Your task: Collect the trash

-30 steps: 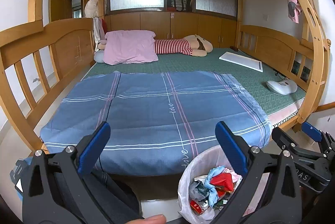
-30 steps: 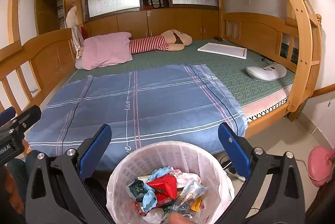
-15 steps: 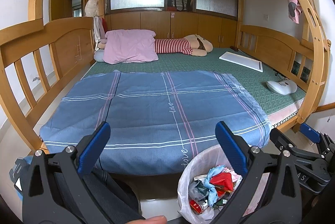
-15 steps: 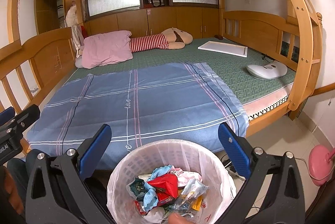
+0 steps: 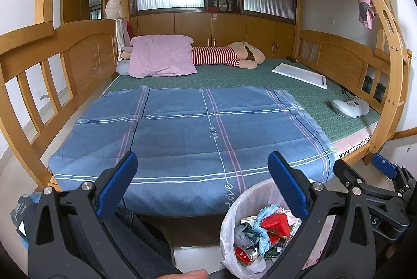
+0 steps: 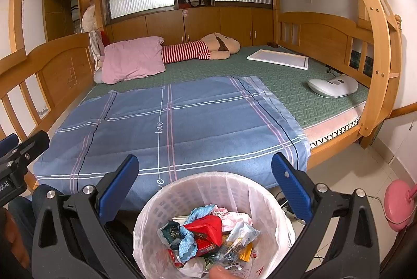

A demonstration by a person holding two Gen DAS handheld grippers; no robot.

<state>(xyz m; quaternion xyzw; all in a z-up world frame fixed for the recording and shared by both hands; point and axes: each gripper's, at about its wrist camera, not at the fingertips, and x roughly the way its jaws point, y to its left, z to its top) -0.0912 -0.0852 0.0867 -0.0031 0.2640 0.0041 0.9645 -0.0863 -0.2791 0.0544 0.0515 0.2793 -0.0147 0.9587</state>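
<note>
Your right gripper [image 6: 204,172] hangs with jaws spread wide and empty. Directly below the gap between them stands the lined waste basket [image 6: 198,190], holding crumpled trash [image 6: 206,232]: a red wrapper, blue paper, foil packets. Your left gripper [image 5: 200,169] is likewise wide and empty; the basket [image 5: 234,211] sits under its right jaw. Ahead of both jaws lies the blue plaid sheet [image 6: 169,122]. A fingertip, apparently yours, shows at the lower edge.
</note>
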